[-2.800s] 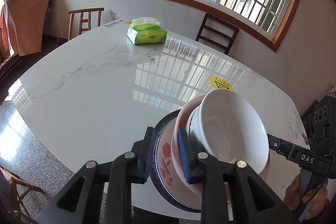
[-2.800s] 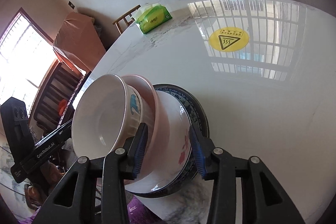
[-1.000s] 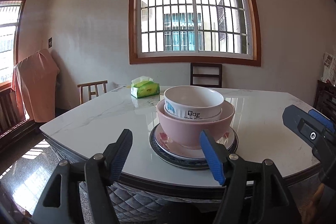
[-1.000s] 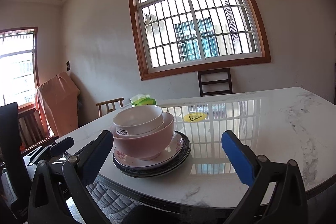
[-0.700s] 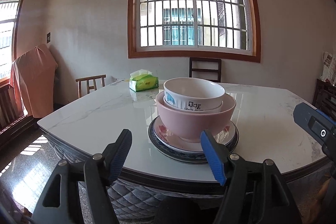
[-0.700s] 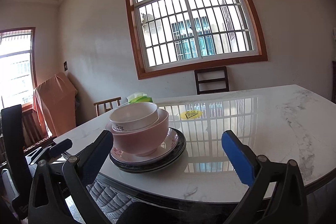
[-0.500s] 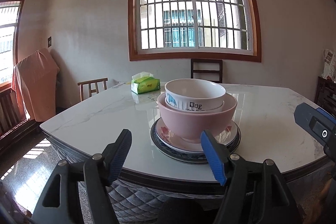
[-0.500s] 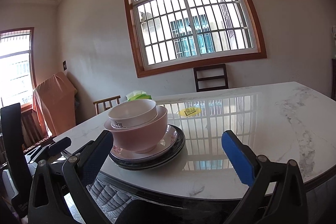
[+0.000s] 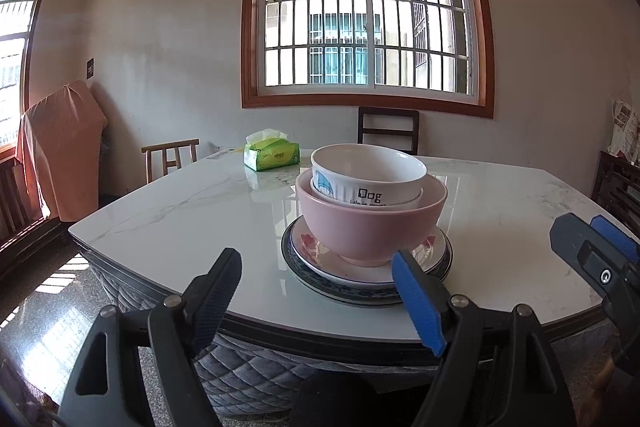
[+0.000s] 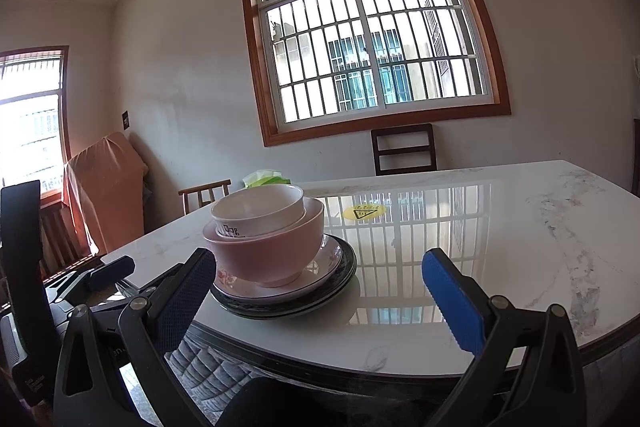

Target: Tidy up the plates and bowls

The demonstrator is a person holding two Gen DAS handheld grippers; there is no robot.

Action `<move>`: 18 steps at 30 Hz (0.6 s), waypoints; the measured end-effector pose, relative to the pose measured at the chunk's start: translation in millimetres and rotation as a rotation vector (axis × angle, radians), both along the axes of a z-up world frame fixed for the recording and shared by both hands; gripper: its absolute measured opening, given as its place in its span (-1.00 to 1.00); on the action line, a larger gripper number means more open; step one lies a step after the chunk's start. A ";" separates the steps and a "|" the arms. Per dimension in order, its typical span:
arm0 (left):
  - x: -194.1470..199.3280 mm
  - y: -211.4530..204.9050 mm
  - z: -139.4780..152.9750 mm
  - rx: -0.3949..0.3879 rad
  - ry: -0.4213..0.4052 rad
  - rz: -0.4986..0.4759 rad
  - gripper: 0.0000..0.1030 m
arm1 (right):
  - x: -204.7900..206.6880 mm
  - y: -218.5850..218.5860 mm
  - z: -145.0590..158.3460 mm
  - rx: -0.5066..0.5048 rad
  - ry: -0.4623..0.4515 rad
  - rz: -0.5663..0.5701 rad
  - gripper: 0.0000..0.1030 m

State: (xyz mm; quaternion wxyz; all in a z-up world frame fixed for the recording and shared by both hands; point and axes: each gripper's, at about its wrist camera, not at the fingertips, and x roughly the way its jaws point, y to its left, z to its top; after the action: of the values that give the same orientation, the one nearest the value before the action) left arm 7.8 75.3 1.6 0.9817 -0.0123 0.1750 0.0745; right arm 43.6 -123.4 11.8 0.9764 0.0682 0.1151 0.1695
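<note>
A stack stands near the front edge of the white marble table point(image 9: 200, 211): a white bowl point(image 9: 368, 175) with "Dog" lettering sits inside a pink bowl point(image 9: 372, 227), on a white floral plate point(image 9: 308, 247) over a dark blue-rimmed plate point(image 9: 344, 293). The stack also shows in the right wrist view: white bowl point(image 10: 258, 209), pink bowl point(image 10: 268, 253), plates point(image 10: 332, 269). My left gripper point(image 9: 320, 291) is open and empty, held back in front of the stack. My right gripper point(image 10: 320, 291) is open and empty, to the stack's right.
A green tissue box point(image 9: 272, 155) sits at the table's far side. A yellow warning sticker point(image 10: 362, 213) lies mid-table. Wooden chairs point(image 9: 388, 129) stand around the table. A cloth-covered object point(image 9: 60, 147) stands at the left wall. The right gripper's body point(image 9: 596, 255) shows at right.
Both grippers let go of the stack, opened wide and drew back and down to table-edge height. In the last half second they barely move.
</note>
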 end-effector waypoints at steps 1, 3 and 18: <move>0.1 -0.3 -0.2 0.001 0.001 0.000 0.54 | -0.1 0.5 0.1 0.001 0.002 0.002 0.99; -0.2 -0.3 -0.4 -0.002 0.000 0.000 0.54 | 0.2 0.5 -0.7 -0.001 0.005 -0.001 0.99; -3.0 -0.4 0.3 -0.001 -0.008 0.004 0.54 | -1.2 2.3 -1.7 -0.011 0.014 -0.001 0.99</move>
State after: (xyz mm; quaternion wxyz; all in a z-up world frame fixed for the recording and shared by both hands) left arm 4.8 75.0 2.0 0.9822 -0.0133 0.1712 0.0763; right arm 42.5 -121.0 10.2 0.9760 0.0639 0.1229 0.1681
